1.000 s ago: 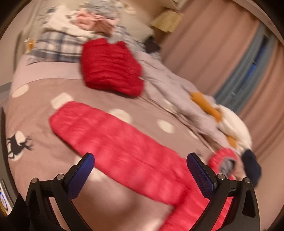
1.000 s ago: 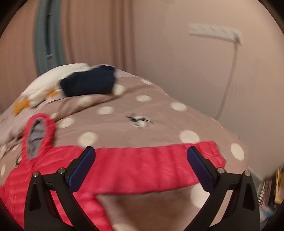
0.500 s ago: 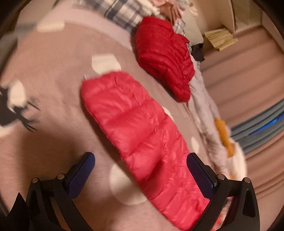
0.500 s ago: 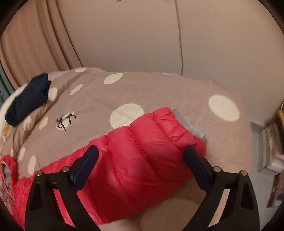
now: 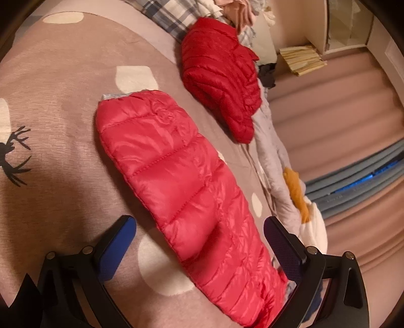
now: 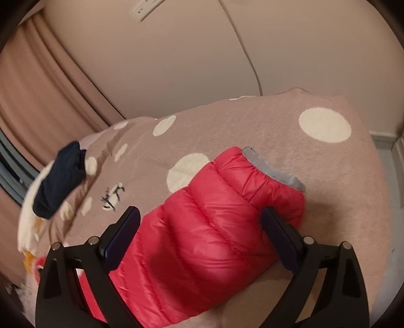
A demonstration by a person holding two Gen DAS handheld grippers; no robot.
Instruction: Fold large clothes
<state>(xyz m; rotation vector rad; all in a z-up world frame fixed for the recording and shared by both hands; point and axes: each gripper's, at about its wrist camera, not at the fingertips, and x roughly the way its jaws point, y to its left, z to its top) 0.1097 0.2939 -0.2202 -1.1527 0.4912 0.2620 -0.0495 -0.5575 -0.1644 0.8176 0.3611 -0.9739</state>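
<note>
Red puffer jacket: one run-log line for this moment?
left gripper: open over sleeve | right gripper: open over cuff | red puffer jacket: flat on blanket

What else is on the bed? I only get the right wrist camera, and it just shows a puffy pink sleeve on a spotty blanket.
Observer: The left wrist view shows a second, darker red jacket lying bundled farther up the bed.
Operator: Is the other gripper holding something?
Observer: No. The left gripper is open, with one finger on each side of a long puffy sleeve, and it isn't pinching it.
Operator: Anything behind that jacket?
Observer: Yes, a plaid cloth lies just beyond it.
</note>
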